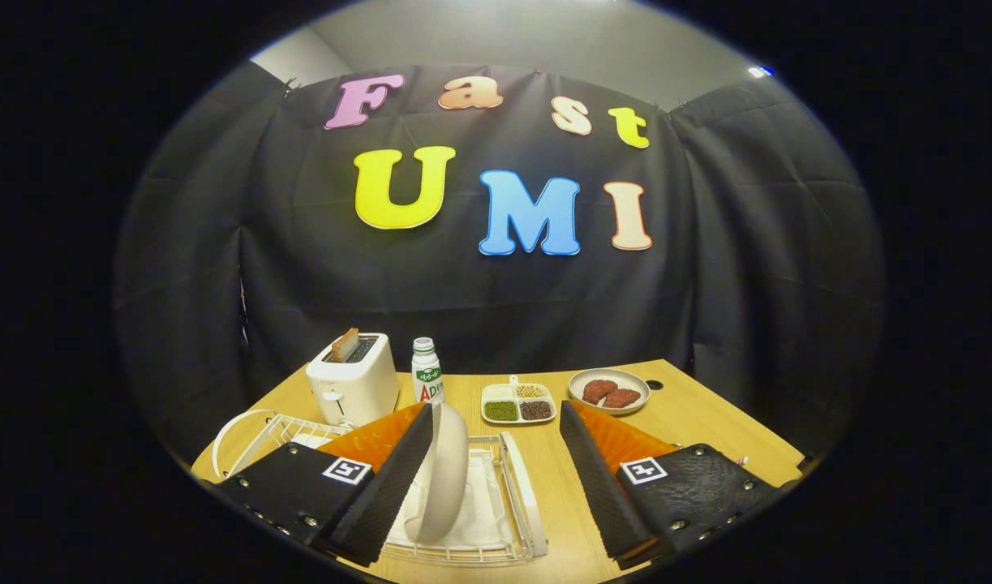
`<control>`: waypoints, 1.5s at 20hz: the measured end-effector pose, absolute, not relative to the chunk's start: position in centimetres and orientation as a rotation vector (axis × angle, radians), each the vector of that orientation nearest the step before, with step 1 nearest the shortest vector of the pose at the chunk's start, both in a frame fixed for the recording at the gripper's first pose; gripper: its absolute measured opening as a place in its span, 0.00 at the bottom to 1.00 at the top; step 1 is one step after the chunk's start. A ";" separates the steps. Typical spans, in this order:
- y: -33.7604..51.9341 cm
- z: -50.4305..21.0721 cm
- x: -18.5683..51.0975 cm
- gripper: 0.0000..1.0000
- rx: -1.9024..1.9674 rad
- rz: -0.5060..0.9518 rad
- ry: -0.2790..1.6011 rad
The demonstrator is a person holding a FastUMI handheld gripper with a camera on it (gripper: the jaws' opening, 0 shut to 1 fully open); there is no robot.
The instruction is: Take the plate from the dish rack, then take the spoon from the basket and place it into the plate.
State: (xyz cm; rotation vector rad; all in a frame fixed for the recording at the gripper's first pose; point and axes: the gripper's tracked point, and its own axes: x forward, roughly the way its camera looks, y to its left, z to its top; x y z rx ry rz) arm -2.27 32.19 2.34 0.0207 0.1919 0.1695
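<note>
— So, how is the gripper (496, 478) sitting right now?

— Its two fingers are standing spread wide apart, gripping nothing. The left finger (386, 487) is lying right against the plate (443, 478), possibly touching its back, while the right finger is standing well clear of it across a bare stretch of the wooden table (690, 405).

— And the plate itself?

— It is standing on edge, nearly upright, in the white wire dish rack (496, 551), between the two fingers but hard over toward the left one. A white cloth or mat is lying in the rack under it.

— Is the spoon showing?

— I cannot make out a spoon. A white wire piece (244, 430) is curving up just past the left finger, and whether that is the basket is hard to tell.

— What is sitting beyond the fingers?

— A white toaster (354, 385) with a slice of bread (345, 345) poking out of its slot, and just beside it a small white bottle (427, 373). Near the bottle, a divided tray (518, 403) is holding green, dark and pale beans. Next along, a round dish (609, 391) is carrying two reddish-brown pieces of meat.
</note>
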 end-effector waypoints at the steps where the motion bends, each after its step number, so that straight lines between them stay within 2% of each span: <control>1: 32.8 1.6 -1.9 0.96 0.013 0.163 0.214; 4: 34.0 -0.6 -1.0 0.95 -0.011 0.139 0.285; 5: 34.6 -1.5 -0.4 0.78 -0.013 0.136 0.307; 6: 35.0 -2.1 -0.1 0.74 -0.014 0.134 0.331; 9: 35.8 -4.0 0.7 0.72 -0.032 0.124 0.396; 11: 36.2 -5.1 1.2 0.61 -0.049 0.120 0.436; 12: 36.2 -5.5 1.4 0.59 -0.064 0.111 0.452; 13: 36.2 -5.7 1.6 0.46 -0.078 0.101 0.468; 14: 36.1 -5.6 1.6 0.45 -0.094 0.090 0.470; 15: 36.2 -5.7 1.6 0.29 -0.101 0.084 0.481; 21: 37.3 -4.5 1.5 0.25 -0.219 0.062 0.505; 30: 35.9 1.0 0.1 0.25 -0.389 -0.014 0.406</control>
